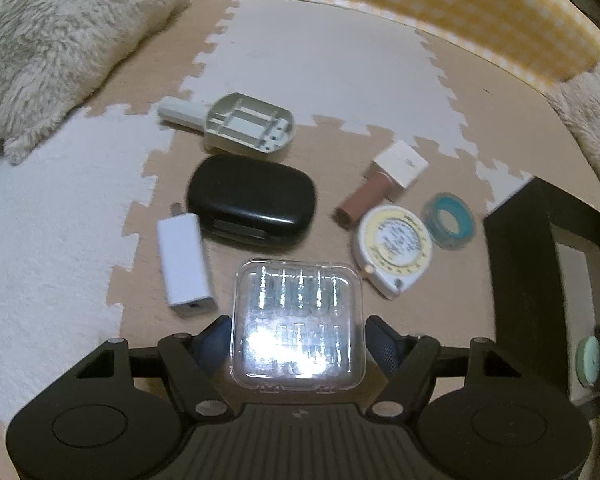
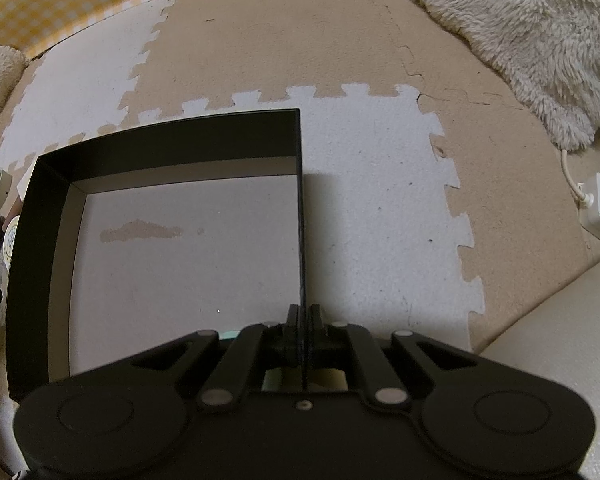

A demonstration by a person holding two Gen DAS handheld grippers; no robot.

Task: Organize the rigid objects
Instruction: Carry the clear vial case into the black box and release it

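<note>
Covering the floor, the foam puzzle mat (image 2: 380, 208) carries everything, and the biggest thing on it is the black box (image 2: 40, 264), open-topped, its grey floor bare. It looks like stiff card, light and easily slid, so a pinch on a wall suits it. The right gripper (image 2: 302, 320) has exactly that: its jaws are pressed together on the box's thin right wall, near the closest corner.

Left of the box lies the loose clutter: a black oval case (image 1: 252, 204), a grey plastic housing (image 1: 248, 124), a white charger (image 1: 184, 268), a round tape measure (image 1: 394, 248), a blue tape roll (image 1: 448, 220) and a lip gloss tube (image 1: 384, 184).

Smallest matter is the clear plastic case (image 1: 298, 320) (glare hides its contents). I judge it light, rigid and slick, a bit brittle, best taken across its flat side edges. The left gripper (image 1: 298, 344) stands apart around it, pads (image 1: 382, 344) just beside those edges; whether they touch I cannot tell.
</note>
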